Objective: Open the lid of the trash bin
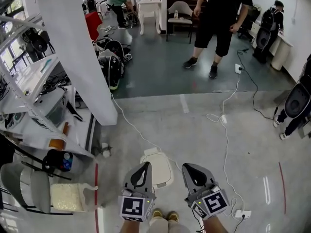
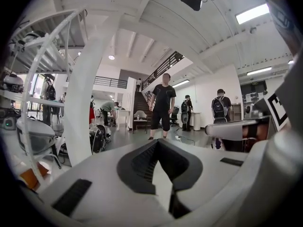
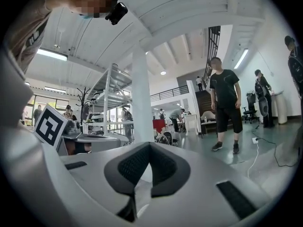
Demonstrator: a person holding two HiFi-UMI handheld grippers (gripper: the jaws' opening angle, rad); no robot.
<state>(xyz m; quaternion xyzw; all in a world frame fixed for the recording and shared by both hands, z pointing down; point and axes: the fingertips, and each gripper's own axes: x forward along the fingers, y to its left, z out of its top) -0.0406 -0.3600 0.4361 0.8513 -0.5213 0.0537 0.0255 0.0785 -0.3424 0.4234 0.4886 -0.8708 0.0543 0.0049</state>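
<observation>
The trash bin (image 1: 163, 168) stands on the floor just ahead of my feet, seen from above as a rounded white lid that lies down flat. My left gripper (image 1: 144, 166) hovers over the bin's left edge and hides part of it, jaws together with nothing held. My right gripper (image 1: 193, 169) hangs just right of the bin, also shut and empty. Both gripper views point up across the room, so the bin does not show in them. There the left gripper (image 2: 159, 146) and the right gripper (image 3: 149, 148) have their dark pads meeting.
A white pillar (image 1: 77, 47) and a loaded shelving rack (image 1: 34, 96) stand to the left, with a chair (image 1: 29, 188) below them. White cables (image 1: 224, 130) and a power strip (image 1: 241, 214) lie on the floor at right. A person in black (image 1: 218, 18) stands farther off.
</observation>
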